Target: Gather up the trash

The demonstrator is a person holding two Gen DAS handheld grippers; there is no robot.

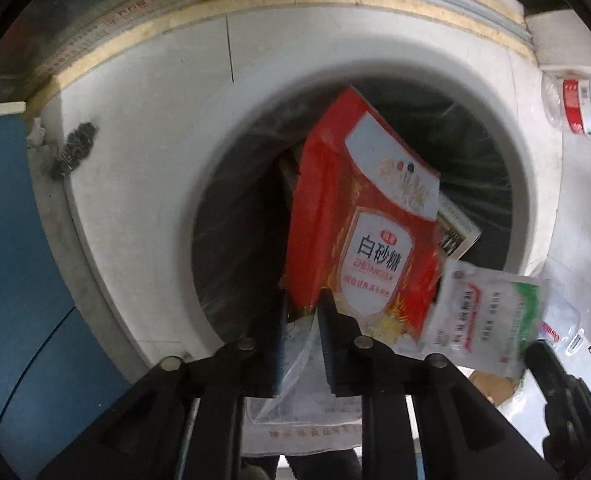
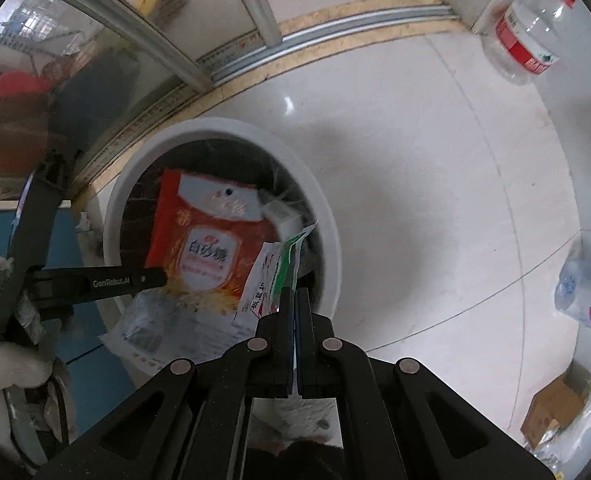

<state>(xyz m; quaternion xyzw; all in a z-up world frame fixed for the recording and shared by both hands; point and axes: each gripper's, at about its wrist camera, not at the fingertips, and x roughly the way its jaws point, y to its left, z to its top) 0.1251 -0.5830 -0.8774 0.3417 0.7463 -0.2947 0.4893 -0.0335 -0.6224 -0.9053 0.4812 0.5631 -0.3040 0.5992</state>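
- Daylight comes through the glass door [image 2: 107,60]; the floor [image 2: 435,184] is bright, with a small glare spot.
- The bin [image 1: 167,184] interior is dark.
- The red bag [image 1: 359,216] and white sachet [image 1: 483,316] are motion-blurred.
- Fisheye bends lines; corners go black.

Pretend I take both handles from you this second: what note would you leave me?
Left gripper: jaws slightly apart, with the clear bottom edge of the red sugar bag between them, seemingly not pinched. The bag is over the white bin.
Right gripper: shut on the white-and-green sachet, above the bin's near rim.
Done: both wrappers are at the bin, and some packaging already lies inside.
Left: drop both in, then probably fetch the red-label bottle, the second bottle and the cardboard box from the floor.
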